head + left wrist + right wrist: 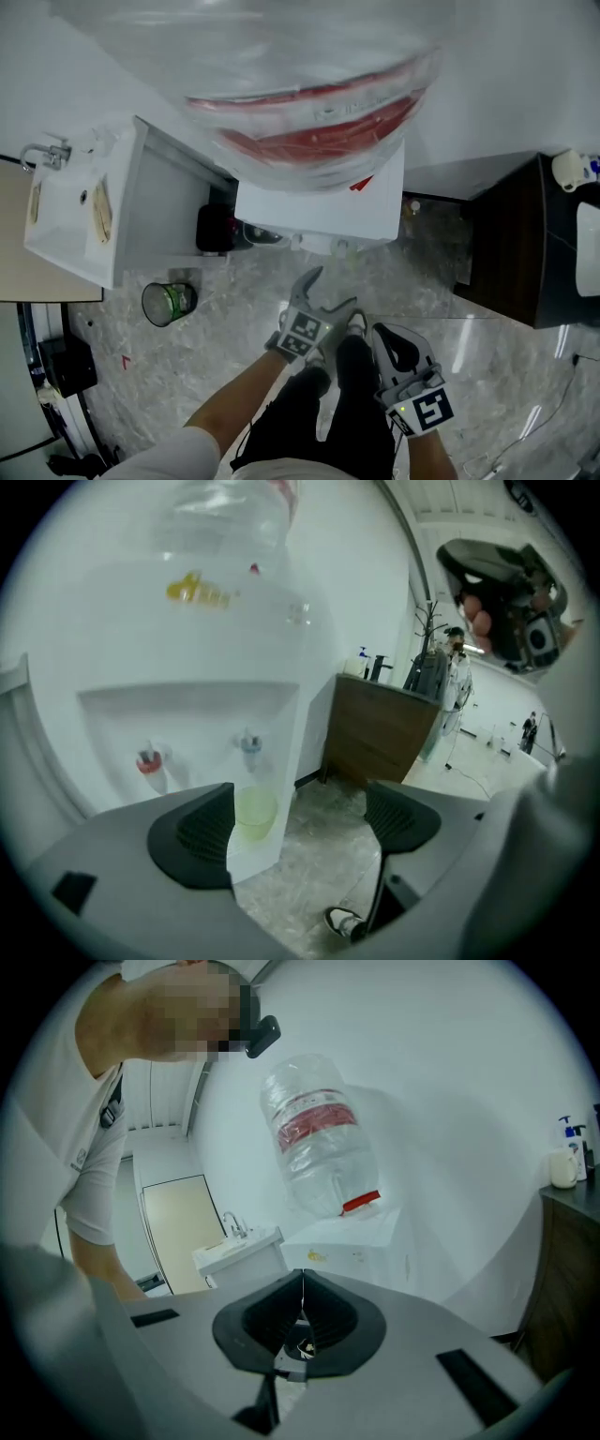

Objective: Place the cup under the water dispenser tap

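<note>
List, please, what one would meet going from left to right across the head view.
Sink faucet → waste bin → left gripper → right gripper → dark cabinet. The water dispenser is left out, since it overlaps the grippers.

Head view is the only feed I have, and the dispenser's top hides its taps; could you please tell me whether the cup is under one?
Observer: Yes. In the left gripper view the pale yellow cup stands directly below the blue tap.
Operator: Thank you. Is the left gripper holding it?
Observer: No. The left gripper has its jaws wide apart, well back from the cup, with nothing between them.
Operator: And the right gripper?
Observer: The right gripper has its jaws together, with nothing in them.
</note>
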